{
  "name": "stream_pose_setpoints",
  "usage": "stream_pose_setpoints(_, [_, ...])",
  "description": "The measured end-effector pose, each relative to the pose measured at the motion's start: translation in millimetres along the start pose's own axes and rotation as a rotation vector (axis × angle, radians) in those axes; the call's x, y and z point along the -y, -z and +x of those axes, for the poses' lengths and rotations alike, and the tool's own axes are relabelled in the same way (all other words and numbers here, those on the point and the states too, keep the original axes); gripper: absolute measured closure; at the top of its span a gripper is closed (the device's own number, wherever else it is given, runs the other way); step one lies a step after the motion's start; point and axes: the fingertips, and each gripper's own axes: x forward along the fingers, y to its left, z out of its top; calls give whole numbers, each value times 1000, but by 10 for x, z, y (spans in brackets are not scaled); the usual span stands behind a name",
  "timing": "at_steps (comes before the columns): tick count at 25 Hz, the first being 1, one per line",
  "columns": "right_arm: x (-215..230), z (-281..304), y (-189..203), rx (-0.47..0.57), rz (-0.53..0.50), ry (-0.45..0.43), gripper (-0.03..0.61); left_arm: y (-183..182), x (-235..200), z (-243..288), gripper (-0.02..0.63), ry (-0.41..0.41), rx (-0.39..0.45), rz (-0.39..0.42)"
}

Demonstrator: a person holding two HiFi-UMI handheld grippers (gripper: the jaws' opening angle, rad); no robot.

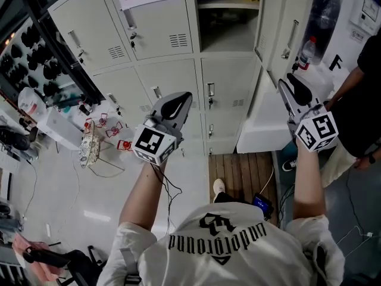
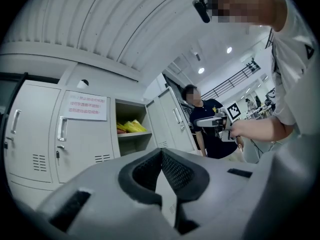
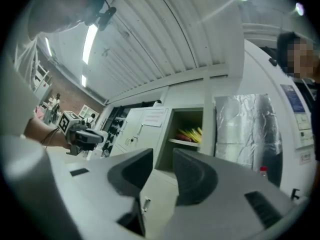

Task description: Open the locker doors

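A bank of pale grey lockers [image 1: 172, 79] stands ahead. Its upper right compartment [image 1: 229, 34] is open, with yellow things [image 2: 131, 126] on its shelf and its door [image 1: 280, 22] swung out to the right. The door with a paper notice [image 1: 155, 25] and the doors below it are closed. My left gripper [image 1: 186, 96] hangs in the air before the middle row, its jaws shut on nothing [image 2: 161, 154]. My right gripper [image 1: 290, 83] is up beside the swung-out door, open, with a clear gap between its jaws [image 3: 162, 166] and nothing in it.
A person in a dark shirt [image 1: 363, 88] stands at the right by the open door. A water bottle [image 1: 306, 52] sits behind that door. Boxes and clutter [image 1: 59, 124] lie on the floor at the left, cables trail there, and a wooden floor board [image 1: 241, 174] lies below the lockers.
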Motion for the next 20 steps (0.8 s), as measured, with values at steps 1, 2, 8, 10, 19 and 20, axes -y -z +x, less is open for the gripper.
stream_pose_setpoints(1, [-140,40,-11,11,12,-26,448,-11,-22,-118,606,-17,1,-4])
stream_pose_setpoints(2, [-283,89,-8,19,25,-51,448,-21,-45,-237,606,-35,3,-8])
stream_pose_setpoints(8, [-1134,557,85,35,67,-219,448,42,-234,-884,606,-155,-40,5])
stream_pose_setpoints(10, [-1373,738,72,48,73,-273,448,61,-317,-1064,606,-192,-55,-2])
stream_pose_setpoints(19, [-2217,1737,86,106,119,-511,448,111,-962,-1649,606,-401,-108,47])
stream_pose_setpoints(20, [-2275,1847,90,112,122,-534,448,122,-1030,-1679,606,-421,-113,54])
